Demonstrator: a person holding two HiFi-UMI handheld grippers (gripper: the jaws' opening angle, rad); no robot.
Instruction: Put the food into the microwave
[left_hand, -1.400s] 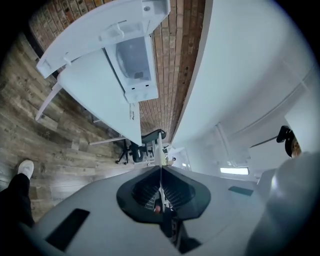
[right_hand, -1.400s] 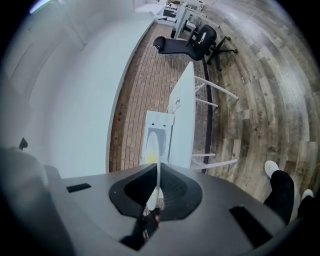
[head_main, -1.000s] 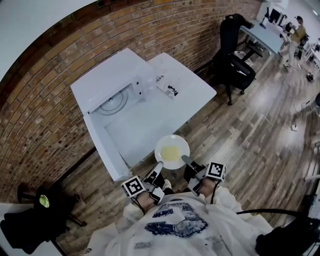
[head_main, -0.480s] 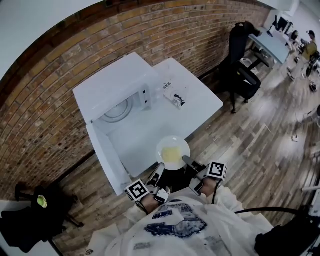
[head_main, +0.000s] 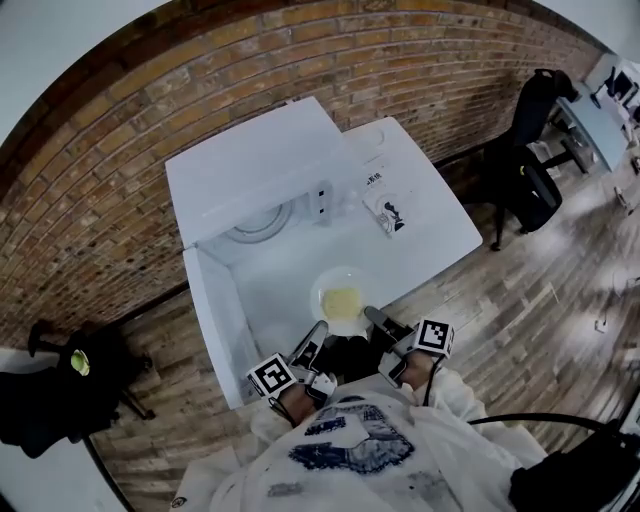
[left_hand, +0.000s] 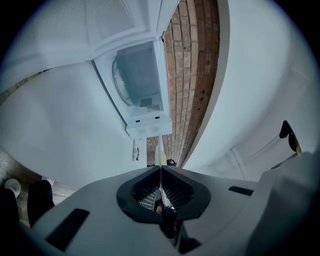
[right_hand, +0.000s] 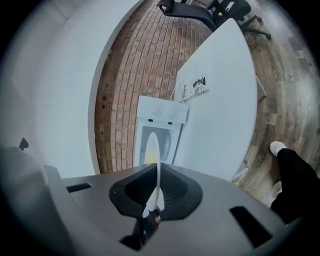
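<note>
Inspector: State of the tongs?
Officer: Left tongs (head_main: 318, 329) and right tongs (head_main: 369, 315) are each clamped tight on the rim of the plate (head_main: 324, 287), one on either side.
Inspector: Location of the food?
Officer: Yellow food (head_main: 342, 301) lies on that plate, at the table's (head_main: 430, 225) near edge, facing the microwave (head_main: 250, 165), whose door (head_main: 213, 322) stands open.

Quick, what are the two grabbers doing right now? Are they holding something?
The left gripper is shut on the near rim of the plate.
The right gripper is shut on the same plate's rim too.
</note>
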